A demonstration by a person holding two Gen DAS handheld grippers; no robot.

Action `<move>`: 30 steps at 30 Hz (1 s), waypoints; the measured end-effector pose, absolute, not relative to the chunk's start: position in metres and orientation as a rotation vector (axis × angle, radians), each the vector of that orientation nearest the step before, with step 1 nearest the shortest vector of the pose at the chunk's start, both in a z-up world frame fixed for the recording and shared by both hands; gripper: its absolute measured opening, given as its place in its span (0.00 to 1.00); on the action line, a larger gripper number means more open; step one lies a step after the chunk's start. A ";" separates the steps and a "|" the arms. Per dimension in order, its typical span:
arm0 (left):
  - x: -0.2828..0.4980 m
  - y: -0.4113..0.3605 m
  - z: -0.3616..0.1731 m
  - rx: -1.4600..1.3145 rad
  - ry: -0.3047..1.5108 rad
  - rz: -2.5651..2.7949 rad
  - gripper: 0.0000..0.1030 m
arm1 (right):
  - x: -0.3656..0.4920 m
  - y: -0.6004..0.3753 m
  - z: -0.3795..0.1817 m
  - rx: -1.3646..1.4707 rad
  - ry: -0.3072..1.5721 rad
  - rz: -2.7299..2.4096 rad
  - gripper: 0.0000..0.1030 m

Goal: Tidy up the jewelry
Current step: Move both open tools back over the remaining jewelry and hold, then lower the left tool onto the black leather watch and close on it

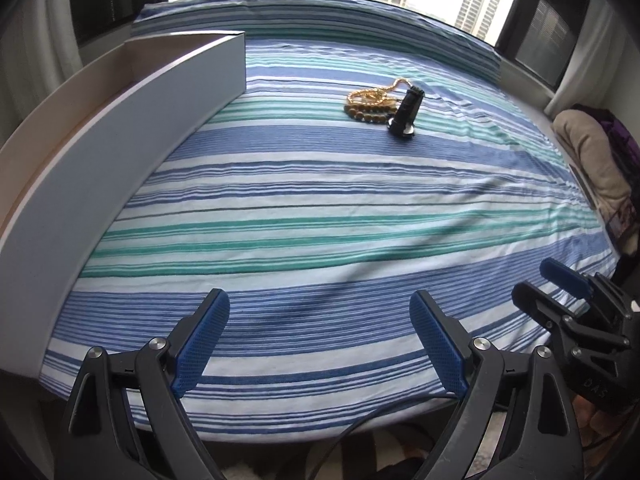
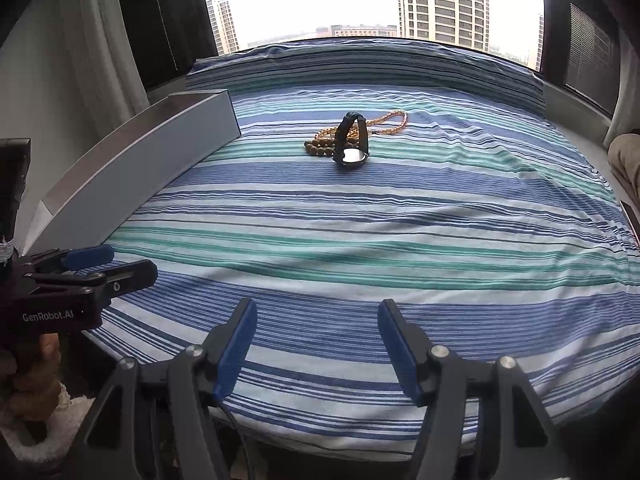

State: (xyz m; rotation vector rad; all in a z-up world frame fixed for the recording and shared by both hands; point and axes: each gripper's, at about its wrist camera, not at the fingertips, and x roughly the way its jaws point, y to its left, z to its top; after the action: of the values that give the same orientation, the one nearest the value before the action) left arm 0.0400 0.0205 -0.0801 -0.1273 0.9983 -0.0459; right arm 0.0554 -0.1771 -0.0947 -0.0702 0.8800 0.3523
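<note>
Box at left, contents unseen; watch, beads, chain outside; both claws wide.

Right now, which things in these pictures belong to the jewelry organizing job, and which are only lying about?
For the job:
- black watch
- wooden bead bracelet
- gold chain
- long grey box at the left, open on top
- left gripper and right gripper, both open and holding nothing

Only lying about:
- striped sheet
- beige cloth at the right edge
</note>
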 end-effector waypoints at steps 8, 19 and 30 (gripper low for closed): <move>0.044 0.015 -0.083 -0.109 1.012 -0.048 0.89 | 0.056 -0.185 -0.100 -0.045 0.890 0.346 0.62; 0.066 0.001 -0.084 -0.066 1.020 -0.065 0.89 | 0.063 -0.197 -0.104 -0.016 0.900 0.335 0.62; 0.135 -0.044 -0.082 -0.013 1.028 -0.208 0.89 | 0.069 -0.221 -0.110 0.042 0.905 0.303 0.62</move>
State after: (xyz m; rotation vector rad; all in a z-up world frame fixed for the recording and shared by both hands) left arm 0.1348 -0.0444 -0.0819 -0.0133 1.0279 -0.2082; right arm 0.0695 -0.2215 -0.1097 0.0423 0.9050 0.3027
